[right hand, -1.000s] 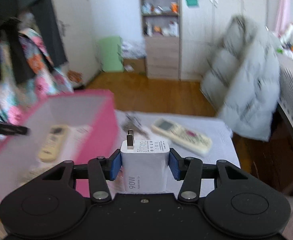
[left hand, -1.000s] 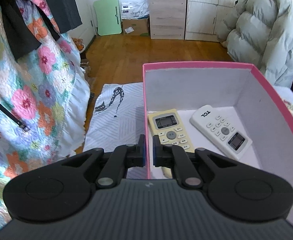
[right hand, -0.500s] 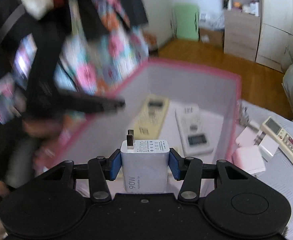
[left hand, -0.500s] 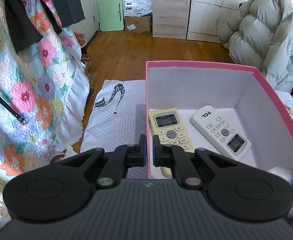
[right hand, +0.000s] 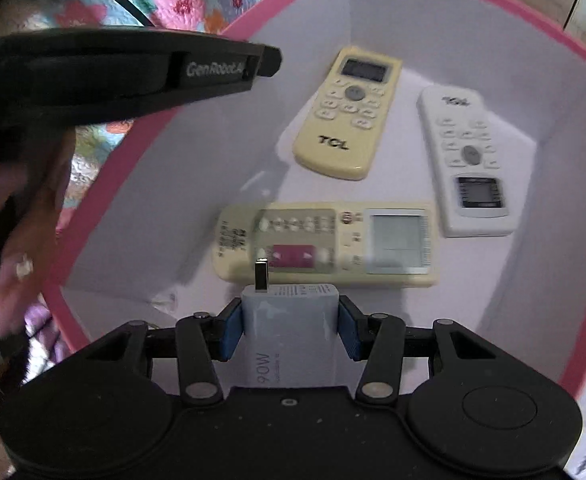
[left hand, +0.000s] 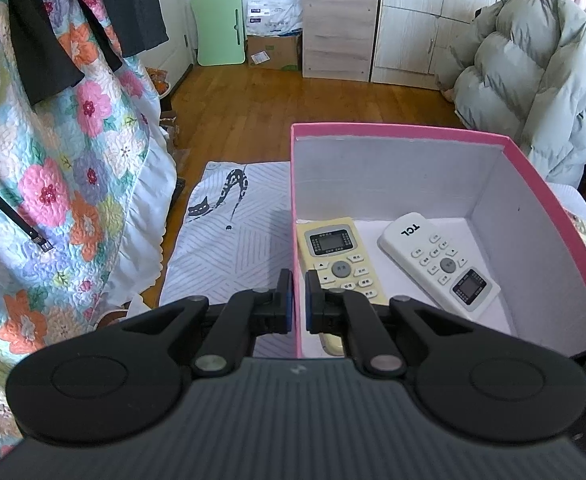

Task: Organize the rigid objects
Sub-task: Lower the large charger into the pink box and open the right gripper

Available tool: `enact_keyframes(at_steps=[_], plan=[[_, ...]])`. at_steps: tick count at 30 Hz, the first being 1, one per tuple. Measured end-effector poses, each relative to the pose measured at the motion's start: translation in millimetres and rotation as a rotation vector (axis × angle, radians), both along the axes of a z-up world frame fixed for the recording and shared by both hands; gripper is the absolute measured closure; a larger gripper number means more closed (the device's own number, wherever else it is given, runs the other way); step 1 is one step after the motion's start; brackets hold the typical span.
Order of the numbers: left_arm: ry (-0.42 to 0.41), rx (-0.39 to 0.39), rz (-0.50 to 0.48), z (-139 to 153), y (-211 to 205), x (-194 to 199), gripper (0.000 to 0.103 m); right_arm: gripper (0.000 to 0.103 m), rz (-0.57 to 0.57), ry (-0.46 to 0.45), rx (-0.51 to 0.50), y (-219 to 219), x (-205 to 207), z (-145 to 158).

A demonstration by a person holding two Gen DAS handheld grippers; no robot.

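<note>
From the left wrist, the left gripper point(left hand: 299, 300) is pinched shut on the near left wall of the pink box point(left hand: 397, 131), one blue pad inside it and one outside. The box is stiff card, pink outside and matte white within, square-cornered and deep. On its floor a cream remote point(left hand: 339, 258) lies close along the pinched wall and a white remote point(left hand: 439, 262) lies at a slant beside it toward the right wall; both are hard, glossy plastic slabs with rounded corners. If that pinch slackened or tugged, the light box could skid or tip. From the right wrist, the right gripper point(right hand: 289, 330) clamps a white charger point(right hand: 289, 340), a smooth blocky cube with a metal plug tongue sticking forward, held above the box's near end. Just below it a third, long cream remote point(right hand: 325, 242) lies crosswise on the floor. Released from here, the hard charger would probably drop onto that remote's screen or buttons, knock against it and roll on its edges; the slick casing could also slip askew in the pads.
</note>
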State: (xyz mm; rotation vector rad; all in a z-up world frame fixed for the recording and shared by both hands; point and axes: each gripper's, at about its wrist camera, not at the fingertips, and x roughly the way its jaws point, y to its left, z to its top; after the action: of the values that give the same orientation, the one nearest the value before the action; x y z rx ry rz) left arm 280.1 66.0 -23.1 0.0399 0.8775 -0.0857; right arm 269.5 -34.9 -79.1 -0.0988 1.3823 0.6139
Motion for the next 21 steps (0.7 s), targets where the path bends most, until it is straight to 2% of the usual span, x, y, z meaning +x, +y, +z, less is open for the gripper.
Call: enact_keyframes(at_steps=[2,6,9,10,12,14,16,20,21], plan=[[0.000,-0.004,0.002,0,0,0,0.099,0.049,-0.037,0.070,0.019,4,5,-4],[-0.002,-0.029,0.014,0,4,2,0.099,0.049,-0.114,0.124,0.040,6,10,-12],[-0.002,-0.041,0.017,0,5,0,0.099,0.049,-0.268,0.205,0.136,-10,18,-18],[-0.003,-0.044,0.018,0,5,0,0.099,0.049,-0.324,0.216,0.187,-16,19,-19],[-0.004,-0.045,0.019,0,5,-1,0.099,0.048,-0.367,0.196,0.239,-23,19,-19],[-0.004,-0.044,0.018,0,6,-1,0.099,0.048,-0.369,0.158,0.237,-24,17,-17],[-0.004,-0.036,0.016,-1,5,-1,0.099,0.048,-0.376,0.158,0.236,-25,14,-16],[-0.004,-0.040,0.018,0,6,-2,0.099,0.048,-0.378,0.180,0.222,-30,10,-15],[-0.003,-0.045,0.020,0,6,-1,0.099,0.048,-0.381,0.212,0.236,-30,8,-17]])
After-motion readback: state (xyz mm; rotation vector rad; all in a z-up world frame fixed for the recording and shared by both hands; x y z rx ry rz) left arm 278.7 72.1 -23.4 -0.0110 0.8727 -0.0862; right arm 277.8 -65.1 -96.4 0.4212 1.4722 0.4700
